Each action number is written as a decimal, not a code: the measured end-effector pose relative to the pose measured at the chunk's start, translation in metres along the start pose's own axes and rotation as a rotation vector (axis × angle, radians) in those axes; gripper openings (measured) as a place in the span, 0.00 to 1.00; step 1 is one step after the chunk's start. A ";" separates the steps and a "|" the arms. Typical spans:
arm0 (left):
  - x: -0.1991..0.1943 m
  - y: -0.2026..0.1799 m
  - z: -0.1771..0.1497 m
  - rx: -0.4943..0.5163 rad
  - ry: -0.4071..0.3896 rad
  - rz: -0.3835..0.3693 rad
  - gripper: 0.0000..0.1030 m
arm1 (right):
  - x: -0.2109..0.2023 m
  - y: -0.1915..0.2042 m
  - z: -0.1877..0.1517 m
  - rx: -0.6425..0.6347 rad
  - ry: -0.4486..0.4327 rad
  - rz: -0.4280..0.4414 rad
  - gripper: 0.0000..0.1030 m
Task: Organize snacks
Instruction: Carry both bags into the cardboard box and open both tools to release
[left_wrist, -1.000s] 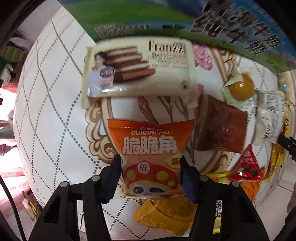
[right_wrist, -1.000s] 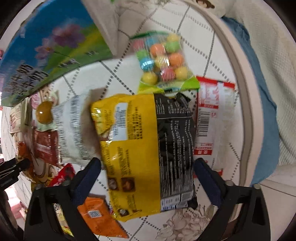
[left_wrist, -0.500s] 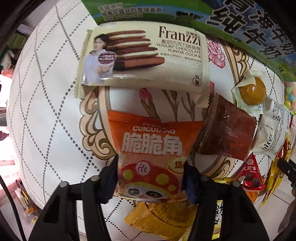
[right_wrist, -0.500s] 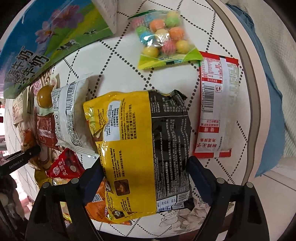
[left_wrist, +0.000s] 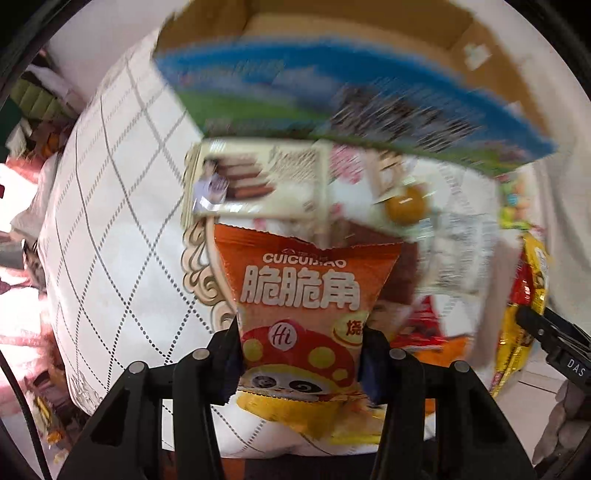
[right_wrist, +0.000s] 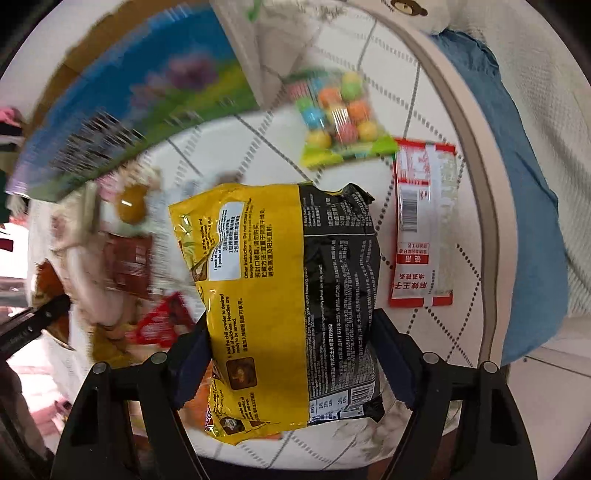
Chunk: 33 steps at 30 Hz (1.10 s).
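My left gripper (left_wrist: 301, 354) is shut on an orange snack bag (left_wrist: 306, 291) with a panda picture and holds it up above the round table. My right gripper (right_wrist: 291, 347) is shut on a yellow and black noodle packet (right_wrist: 280, 295), also lifted. An open cardboard box (left_wrist: 354, 85) with a blue and green printed side stands at the back of the table; it also shows in the right wrist view (right_wrist: 122, 107). The right gripper with its packet shows at the right edge of the left wrist view (left_wrist: 532, 325).
On the white quilted tablecloth (left_wrist: 122, 206) lie a Franzzi cookie pack (left_wrist: 255, 181), a yellow jelly cup (left_wrist: 406, 206), a brown packet (right_wrist: 127, 262), a bag of coloured candy balls (right_wrist: 340, 122), a red and white packet (right_wrist: 424, 221) and other small snacks.
Both grippers have lifted their bags off the table and pulled back. The box's open top has come into the left wrist view. The views are blurred from motion.
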<state>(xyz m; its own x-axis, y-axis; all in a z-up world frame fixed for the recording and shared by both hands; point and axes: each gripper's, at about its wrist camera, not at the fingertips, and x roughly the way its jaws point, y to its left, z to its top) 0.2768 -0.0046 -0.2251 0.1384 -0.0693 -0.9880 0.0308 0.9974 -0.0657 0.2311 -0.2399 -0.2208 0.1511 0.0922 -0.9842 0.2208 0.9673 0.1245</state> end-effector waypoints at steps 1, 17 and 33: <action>-0.013 -0.004 0.000 0.010 -0.021 -0.017 0.46 | -0.009 -0.002 0.001 0.000 -0.024 0.013 0.80; -0.092 -0.038 0.162 0.078 -0.171 -0.135 0.46 | -0.098 0.126 0.135 -0.120 -0.249 0.143 0.80; 0.014 -0.027 0.303 0.005 0.064 -0.124 0.47 | 0.035 0.193 0.300 -0.109 -0.069 -0.004 0.80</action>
<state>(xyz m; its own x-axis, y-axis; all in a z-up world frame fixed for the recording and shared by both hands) 0.5783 -0.0393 -0.1948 0.0702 -0.1902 -0.9792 0.0485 0.9811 -0.1871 0.5684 -0.1209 -0.1931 0.2170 0.0753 -0.9733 0.1164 0.9879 0.1024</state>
